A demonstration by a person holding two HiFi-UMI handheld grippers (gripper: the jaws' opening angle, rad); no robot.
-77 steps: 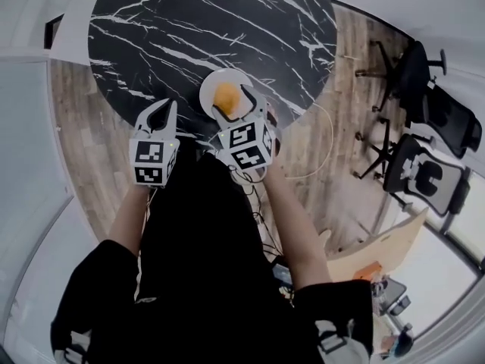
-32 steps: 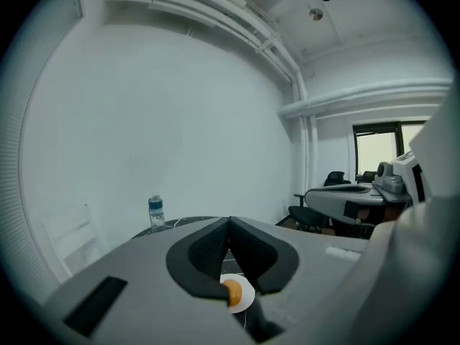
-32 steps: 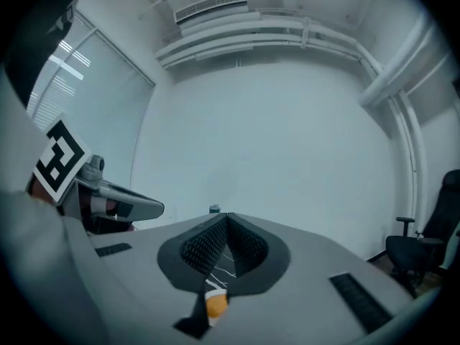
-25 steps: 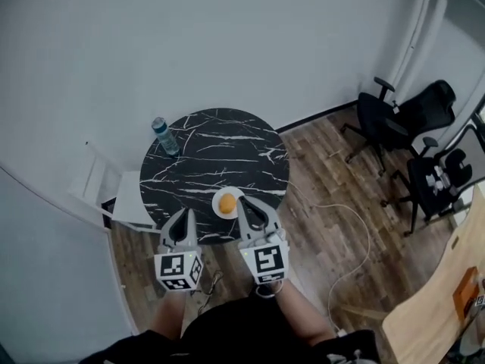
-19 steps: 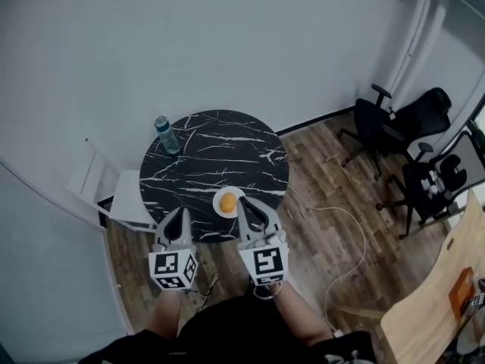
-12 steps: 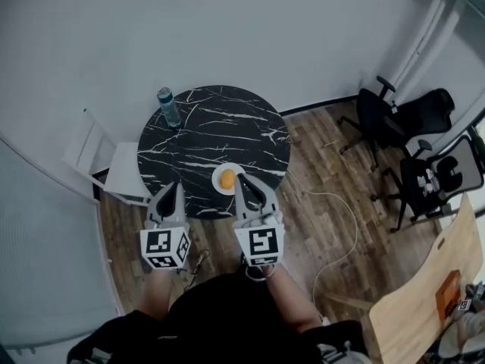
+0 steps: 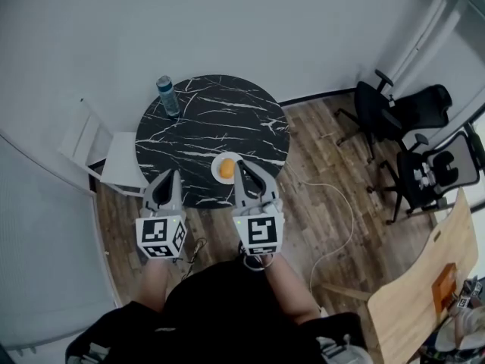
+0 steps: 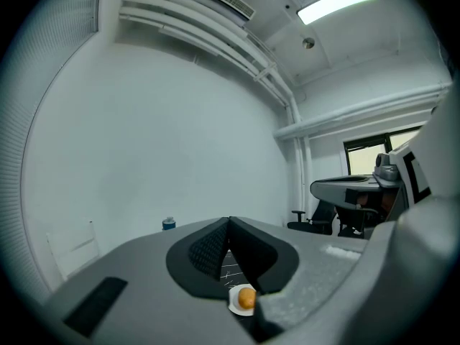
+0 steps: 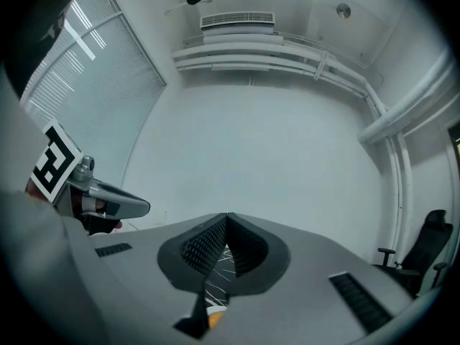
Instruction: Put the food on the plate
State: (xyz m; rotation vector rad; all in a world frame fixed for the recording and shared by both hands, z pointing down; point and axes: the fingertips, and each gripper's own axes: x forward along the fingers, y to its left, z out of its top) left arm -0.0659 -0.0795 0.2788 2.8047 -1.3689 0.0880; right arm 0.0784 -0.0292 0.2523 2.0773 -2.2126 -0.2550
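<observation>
An orange, round piece of food [image 7: 226, 169] lies on a small white plate [image 7: 218, 160] near the front edge of the round black marble table [image 7: 212, 120]. Both grippers hover level in front of that edge, apart from the plate. My left gripper [image 7: 171, 174] is shut and empty, to the left of the plate. My right gripper [image 7: 240, 164] is shut and empty too, its tips showing just beside the plate. In the left gripper view the shut jaws [image 8: 230, 221] stand above the plate [image 8: 234, 306] and food [image 8: 246, 297]. The right gripper view [image 9: 227, 216] shows a sliver of the food [image 9: 214, 320].
A water bottle [image 7: 166, 95] stands at the table's far left edge. A white chair [image 7: 106, 161] is left of the table. Black office chairs [image 7: 379, 105] stand to the right, a cable [image 7: 337, 226] lies on the wood floor, and a light wooden tabletop [image 7: 424, 279] is at the lower right.
Both grippers have drawn back a little from the table and stay shut. The table has slid upward in the head view. The food stays on the plate.
</observation>
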